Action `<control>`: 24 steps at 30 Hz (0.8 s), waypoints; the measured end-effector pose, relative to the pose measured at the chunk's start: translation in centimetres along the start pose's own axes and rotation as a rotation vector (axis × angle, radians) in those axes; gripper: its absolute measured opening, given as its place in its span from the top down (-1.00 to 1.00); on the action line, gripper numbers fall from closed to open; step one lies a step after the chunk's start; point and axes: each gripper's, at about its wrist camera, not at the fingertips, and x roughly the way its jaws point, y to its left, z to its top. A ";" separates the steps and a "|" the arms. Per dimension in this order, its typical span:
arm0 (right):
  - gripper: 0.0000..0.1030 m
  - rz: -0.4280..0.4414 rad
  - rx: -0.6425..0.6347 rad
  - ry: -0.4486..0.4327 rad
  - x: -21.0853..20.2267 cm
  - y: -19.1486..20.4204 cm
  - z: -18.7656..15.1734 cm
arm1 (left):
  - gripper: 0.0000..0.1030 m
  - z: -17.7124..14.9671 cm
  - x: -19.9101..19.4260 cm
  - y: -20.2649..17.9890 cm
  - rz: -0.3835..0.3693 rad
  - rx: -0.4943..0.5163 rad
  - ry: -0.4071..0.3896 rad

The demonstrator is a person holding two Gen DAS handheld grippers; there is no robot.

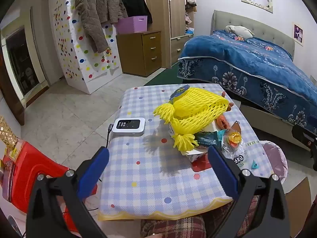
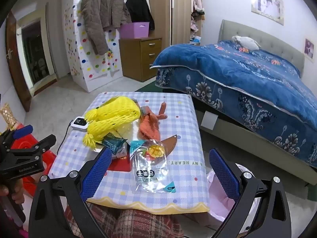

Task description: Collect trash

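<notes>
A pile of trash lies on the small table with the checked cloth (image 1: 150, 170) (image 2: 184, 138). It holds yellow foam fruit netting (image 1: 194, 109) (image 2: 113, 117), a clear plastic wrapper with a fruit print (image 2: 152, 166) (image 1: 234, 148), a teal snack packet (image 1: 208, 139) (image 2: 115, 144), orange peel scraps (image 2: 150, 127) and a red card (image 2: 120, 164). My left gripper (image 1: 158, 168) hovers open above the table's near edge, left of the pile. My right gripper (image 2: 160, 170) is open too, with the clear wrapper lying below between its fingers. Neither one touches anything.
A white device with a cable (image 1: 128, 126) (image 2: 79, 124) sits left of the pile. A bin lined with a pink bag (image 2: 220, 196) (image 1: 275, 158) stands at the table's right. A red stool (image 1: 29, 174) is left, a blue-covered bed (image 2: 247, 83) right. Plaid-clad legs (image 2: 136, 224) are under the near edge.
</notes>
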 end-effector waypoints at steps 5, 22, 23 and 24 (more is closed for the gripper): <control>-0.89 -0.003 0.000 -0.001 -0.1 0.0 -0.1 | -0.87 0.0 0.1 0.0 0.000 0.000 0.009; -0.89 -0.002 0.001 0.003 0.1 -0.2 -0.3 | -0.88 -0.5 0.5 0.2 0.010 0.001 0.018; -0.89 -0.001 0.001 0.004 0.1 -0.2 -0.4 | -0.87 -0.5 0.4 0.2 0.010 0.001 0.019; -0.89 -0.003 0.000 0.004 0.1 -0.3 -0.4 | -0.87 -0.5 0.4 0.2 0.009 0.002 0.019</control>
